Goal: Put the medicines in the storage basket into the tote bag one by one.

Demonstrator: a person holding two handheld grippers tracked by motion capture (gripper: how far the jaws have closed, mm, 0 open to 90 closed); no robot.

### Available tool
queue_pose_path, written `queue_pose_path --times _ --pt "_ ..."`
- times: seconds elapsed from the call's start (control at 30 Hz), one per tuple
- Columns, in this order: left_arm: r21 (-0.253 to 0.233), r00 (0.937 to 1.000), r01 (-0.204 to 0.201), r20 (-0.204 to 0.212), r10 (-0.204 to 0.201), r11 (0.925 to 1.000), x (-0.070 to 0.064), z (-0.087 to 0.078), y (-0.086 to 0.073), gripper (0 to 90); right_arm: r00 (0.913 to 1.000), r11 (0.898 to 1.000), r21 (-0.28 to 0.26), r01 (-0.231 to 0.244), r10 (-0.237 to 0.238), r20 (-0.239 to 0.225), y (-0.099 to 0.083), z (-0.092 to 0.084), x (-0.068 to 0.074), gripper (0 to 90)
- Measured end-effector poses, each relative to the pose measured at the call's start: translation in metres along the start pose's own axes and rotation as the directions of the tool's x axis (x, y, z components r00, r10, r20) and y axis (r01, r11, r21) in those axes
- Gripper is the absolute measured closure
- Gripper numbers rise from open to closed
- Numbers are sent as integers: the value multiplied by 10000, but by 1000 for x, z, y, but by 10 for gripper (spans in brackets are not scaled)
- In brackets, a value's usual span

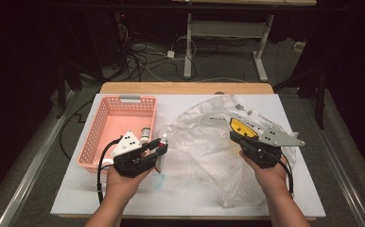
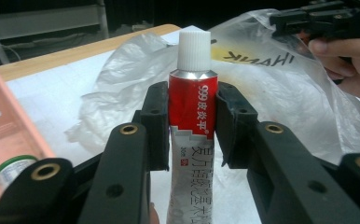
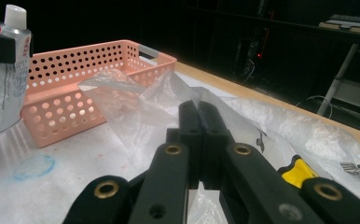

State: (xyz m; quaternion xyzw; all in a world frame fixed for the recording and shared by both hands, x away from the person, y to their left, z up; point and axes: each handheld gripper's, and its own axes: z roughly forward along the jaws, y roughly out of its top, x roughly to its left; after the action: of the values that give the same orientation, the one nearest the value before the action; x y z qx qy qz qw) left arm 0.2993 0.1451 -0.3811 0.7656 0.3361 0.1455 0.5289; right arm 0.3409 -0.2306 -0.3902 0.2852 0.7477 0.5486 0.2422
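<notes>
Above table [image 1: 195, 189], tube [image 2: 193, 100] between left gripper [image 2: 193, 123] pads.

The work surface is a white table top [image 1: 124, 196] with a wooden edge strip [image 1: 185, 88] along its far side. A pink perforated basket [image 1: 100, 130] rests directly on the table top, at its far left. To the right of the basket, a crumpled clear plastic bag [image 1: 209, 156] lies spread over the middle and right of the surface. A faint blue ring mark [image 3: 33, 167] sits on the white surface just in front of the basket's near right corner.
</notes>
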Motion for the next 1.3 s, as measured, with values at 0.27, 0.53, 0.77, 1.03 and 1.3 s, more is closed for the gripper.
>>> queue_pose_path --times 0.27,0.53,0.77,1.03,1.3 --pt "326 9994 -242 271 233 9992 -12 16 -5 663 10000 10000 54 16 -16 -2 0 1 2 900" --pt "603 9980 -445 484 416 9972 -19 29 -9 663 10000 10000 52 68 -68 -39 0 1 3 900" --pt "885 9962 -632 659 574 9941 -25 43 -13 663 10000 10000 45 86 -86 -2 0 1 3 900" --pt "934 9961 -623 683 560 9937 -29 61 -10 662 10000 10000 -57 69 -69 19 1 -1 2 900" --pt "808 9945 -903 604 856 9926 -35 93 3 663 10000 9999 -141 32 -31 76 2 -2 1 900"
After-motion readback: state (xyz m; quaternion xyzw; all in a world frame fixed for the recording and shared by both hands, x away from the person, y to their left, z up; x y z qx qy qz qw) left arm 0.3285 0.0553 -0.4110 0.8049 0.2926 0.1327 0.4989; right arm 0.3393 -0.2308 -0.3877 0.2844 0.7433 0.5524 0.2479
